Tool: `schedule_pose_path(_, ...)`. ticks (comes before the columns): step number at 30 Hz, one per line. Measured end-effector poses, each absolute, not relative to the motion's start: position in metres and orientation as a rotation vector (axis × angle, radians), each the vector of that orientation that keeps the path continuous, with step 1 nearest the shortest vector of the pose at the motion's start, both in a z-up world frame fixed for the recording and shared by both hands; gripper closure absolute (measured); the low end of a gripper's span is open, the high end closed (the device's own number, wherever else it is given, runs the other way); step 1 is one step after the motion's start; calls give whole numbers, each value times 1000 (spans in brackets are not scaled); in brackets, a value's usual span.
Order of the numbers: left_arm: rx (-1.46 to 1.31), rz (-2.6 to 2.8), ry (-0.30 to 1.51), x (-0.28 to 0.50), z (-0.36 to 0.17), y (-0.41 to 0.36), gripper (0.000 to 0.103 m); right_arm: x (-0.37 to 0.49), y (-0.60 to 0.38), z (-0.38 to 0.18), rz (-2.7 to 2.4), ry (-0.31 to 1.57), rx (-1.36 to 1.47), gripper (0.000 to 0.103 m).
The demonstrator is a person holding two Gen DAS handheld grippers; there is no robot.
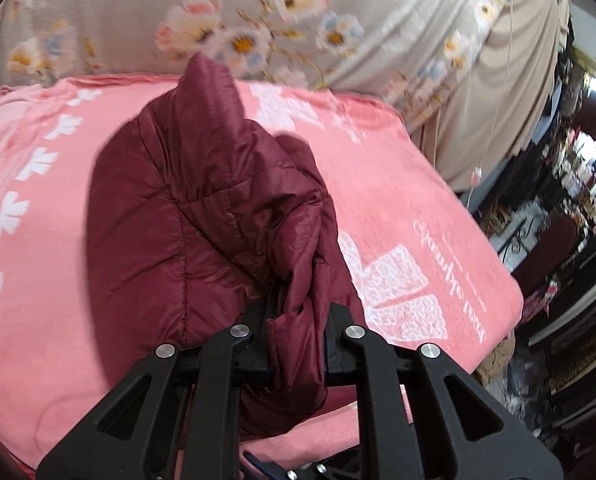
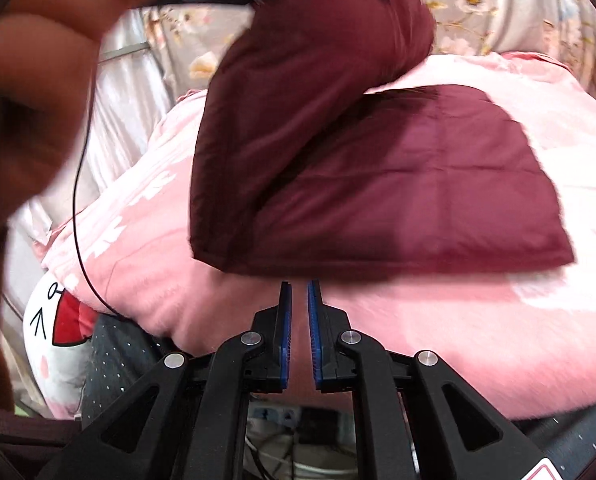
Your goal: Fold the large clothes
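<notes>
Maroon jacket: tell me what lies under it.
The maroon jacket rests on a pink blanket with white patterns, one side lifted by the left gripper. Whatever lies beneath the blanket is covered.

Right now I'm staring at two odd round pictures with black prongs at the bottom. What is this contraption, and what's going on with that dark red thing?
No robot here: a person holds a two-finger clamp in each hand, and a wide-angle camera on each clamp looks along its fingers. One picture comes from the left gripper, the other from the right gripper. A dark red padded jacket lies on a pink blanket with white patterns, flowered fabric behind it. The left clamp pinches a bunch of the jacket and lifts that part over the rest. The right clamp holds nothing; its blue-lined fingers stand slightly apart, short of the jacket's near edge.
</notes>
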State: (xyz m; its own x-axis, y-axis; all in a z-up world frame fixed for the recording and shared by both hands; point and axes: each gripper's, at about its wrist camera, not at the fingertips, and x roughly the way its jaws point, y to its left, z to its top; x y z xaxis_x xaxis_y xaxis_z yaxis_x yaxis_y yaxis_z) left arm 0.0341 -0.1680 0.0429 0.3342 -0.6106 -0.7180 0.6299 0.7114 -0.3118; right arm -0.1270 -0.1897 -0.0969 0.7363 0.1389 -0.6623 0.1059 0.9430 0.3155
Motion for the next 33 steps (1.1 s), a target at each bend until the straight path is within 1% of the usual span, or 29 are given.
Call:
schedule_pose_path(5, 98, -819, 1007, 30, 6, -219, 90, -148, -209, -100, -42, 747, 381, 92)
schedule_pose_path(10, 160, -812, 1052, 24, -23, -249, 90, -159, -223, -105, -69, 762, 405, 92)
schedule_pose_path(18, 256, -795, 1054, 10, -54, -272, 90, -168, -232, -110, -91, 774, 420, 92)
schedule_pose_path(22, 318, -779, 1015, 0, -60, -279, 88, -168, -232, -108, -97, 781, 419, 91)
schedule_pose_path(23, 319, -783, 1008, -2, -57, -278, 86, -168, -232, -105, -102, 777, 418, 91)
schedule_pose_path(24, 303, -791, 1006, -3, -52, -274, 82, -169, -234, -101, -113, 767, 417, 88)
schedule_pose_path(25, 278, -808, 1008, -4, -46, -270, 78, -171, -237, -97, -121, 757, 417, 83)
schedule_pose_path(26, 238, -836, 1008, -4, -36, -262, 69, -174, -238, -90, -139, 736, 415, 77)
schedule_pose_path(27, 196, -857, 1000, -5, -24, -253, 59, -176, -241, -83, -158, 715, 412, 74)
schedule_pose_path(28, 156, -867, 985, -5, -9, -242, 55, -177, -246, -76, -175, 693, 411, 69)
schedule_pose_path(29, 124, -874, 972, -5, 1, -235, 46, -178, -253, -65, -195, 661, 413, 63)
schedule_pose_path(30, 60, -885, 946, -1, 20, -218, 41, -178, -259, -58, -206, 639, 419, 60)
schedule_pose_path(31, 8, -885, 925, 3, 34, -202, 38, -178, -265, -50, -217, 616, 428, 52)
schedule_pose_path(33, -81, -859, 881, 15, 57, -177, 26, -173, -279, -38, -225, 566, 462, 43)
